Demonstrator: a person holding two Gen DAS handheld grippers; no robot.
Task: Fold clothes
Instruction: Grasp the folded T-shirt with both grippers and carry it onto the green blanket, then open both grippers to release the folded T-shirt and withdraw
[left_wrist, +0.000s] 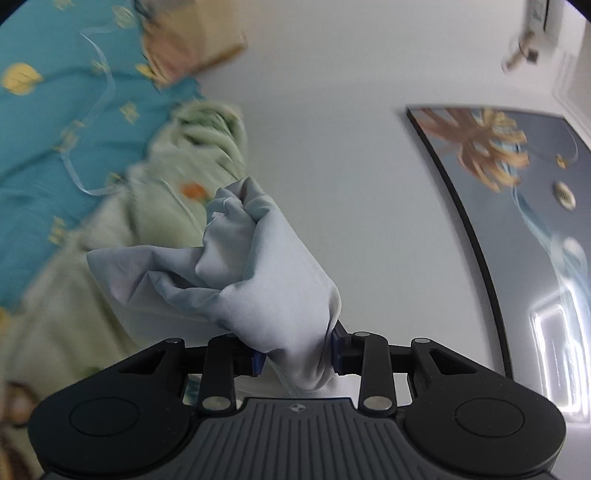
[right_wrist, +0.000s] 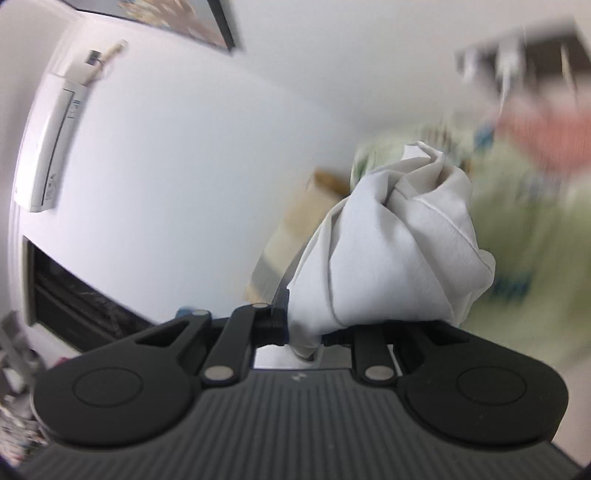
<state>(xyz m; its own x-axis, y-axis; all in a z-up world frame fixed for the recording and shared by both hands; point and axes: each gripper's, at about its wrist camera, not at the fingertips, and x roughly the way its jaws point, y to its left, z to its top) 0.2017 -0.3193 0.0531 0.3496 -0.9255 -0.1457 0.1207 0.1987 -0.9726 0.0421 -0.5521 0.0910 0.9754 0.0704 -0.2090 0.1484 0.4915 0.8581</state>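
Left wrist view: upper left is a teal bedspread (left_wrist: 55, 147), blurred; centre, our left gripper (left_wrist: 297, 356) is clamped on a bunched wad of the pale garment (left_wrist: 266, 280), cloth pinched between the pads, bulging up past them. Framed picture (left_wrist: 517, 192) on the wall, right side.

Right wrist view: wall AC unit (right_wrist: 51, 147) at left; right of centre, our right gripper (right_wrist: 304, 341) is closed on another bunch of the same pale cloth (right_wrist: 391, 251).

Risks as we read it: both grips hold wads, not clean edges, so we may spread it crooked or trap layers. Heavy blur suggests fast motion; cloth could slip out.
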